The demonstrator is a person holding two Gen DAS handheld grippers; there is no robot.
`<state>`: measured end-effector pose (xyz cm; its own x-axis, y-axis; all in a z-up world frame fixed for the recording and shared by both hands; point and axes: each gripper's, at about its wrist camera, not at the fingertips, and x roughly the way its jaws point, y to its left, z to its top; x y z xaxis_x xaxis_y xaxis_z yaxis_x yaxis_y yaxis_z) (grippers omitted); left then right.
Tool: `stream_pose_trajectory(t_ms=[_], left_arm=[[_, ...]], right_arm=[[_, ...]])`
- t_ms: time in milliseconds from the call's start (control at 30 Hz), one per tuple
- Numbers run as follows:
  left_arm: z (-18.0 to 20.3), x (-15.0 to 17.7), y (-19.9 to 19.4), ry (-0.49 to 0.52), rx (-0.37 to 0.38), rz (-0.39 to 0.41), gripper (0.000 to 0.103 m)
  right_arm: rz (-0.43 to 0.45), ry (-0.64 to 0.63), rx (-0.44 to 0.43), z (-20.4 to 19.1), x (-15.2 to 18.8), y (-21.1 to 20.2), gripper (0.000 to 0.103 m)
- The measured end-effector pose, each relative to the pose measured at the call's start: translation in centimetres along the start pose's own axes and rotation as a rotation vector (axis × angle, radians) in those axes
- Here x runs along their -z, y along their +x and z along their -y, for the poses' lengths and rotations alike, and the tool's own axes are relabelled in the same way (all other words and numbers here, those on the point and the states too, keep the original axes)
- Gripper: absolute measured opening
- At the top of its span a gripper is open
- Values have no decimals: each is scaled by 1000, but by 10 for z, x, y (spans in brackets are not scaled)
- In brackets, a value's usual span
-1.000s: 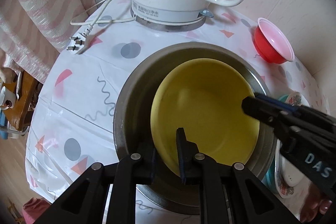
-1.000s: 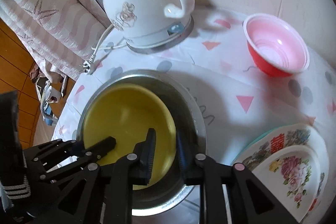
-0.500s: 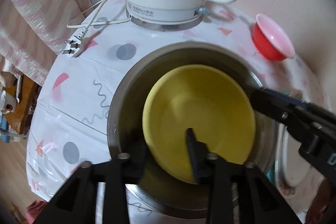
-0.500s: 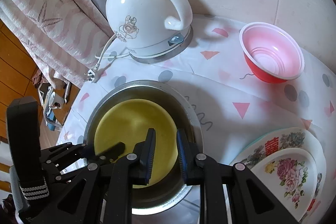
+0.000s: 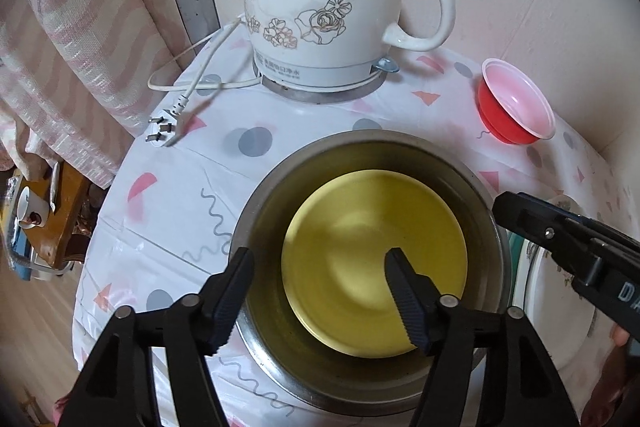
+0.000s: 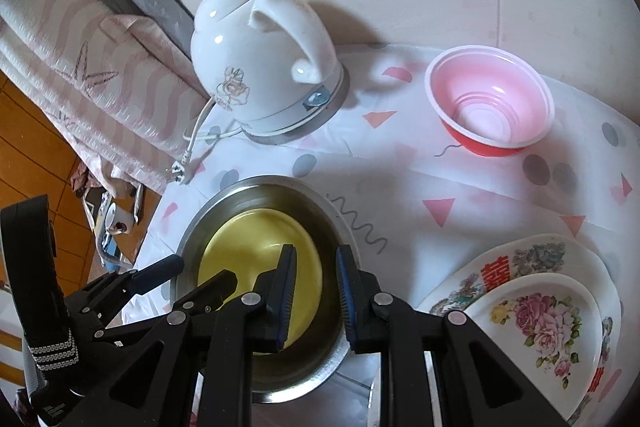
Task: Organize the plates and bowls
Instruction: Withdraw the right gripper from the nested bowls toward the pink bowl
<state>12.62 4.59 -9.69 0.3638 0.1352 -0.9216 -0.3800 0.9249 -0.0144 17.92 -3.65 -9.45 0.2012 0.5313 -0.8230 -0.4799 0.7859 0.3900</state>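
Left gripper (image 5: 320, 291) opening; plain yellow plate (image 5: 360, 259) inside steel bowl (image 5: 276, 187).

We saw a home: a small table (image 5: 168, 187) with a patterned plastic cover, a flowered electric kettle (image 5: 320, 15) at its far edge, a striped curtain (image 5: 80, 59) beside.

yellow bowl (image 5: 372, 259) nested in steel basin (image 5: 360, 155)

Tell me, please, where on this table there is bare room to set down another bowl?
The widest bare cloth lies between the steel bowl, the red bowl and the floral plates. A smaller patch sits left of the steel bowl, below the plug. It is crowded around the kettle and its cord.
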Motion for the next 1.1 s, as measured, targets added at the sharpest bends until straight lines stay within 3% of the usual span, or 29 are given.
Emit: stream_pose_trajectory(t_ms=[1100], left_arm=[[55,-25,-12,112,-30,26,81]], right_arm=[[93,210,80,96,-15,-38,21]])
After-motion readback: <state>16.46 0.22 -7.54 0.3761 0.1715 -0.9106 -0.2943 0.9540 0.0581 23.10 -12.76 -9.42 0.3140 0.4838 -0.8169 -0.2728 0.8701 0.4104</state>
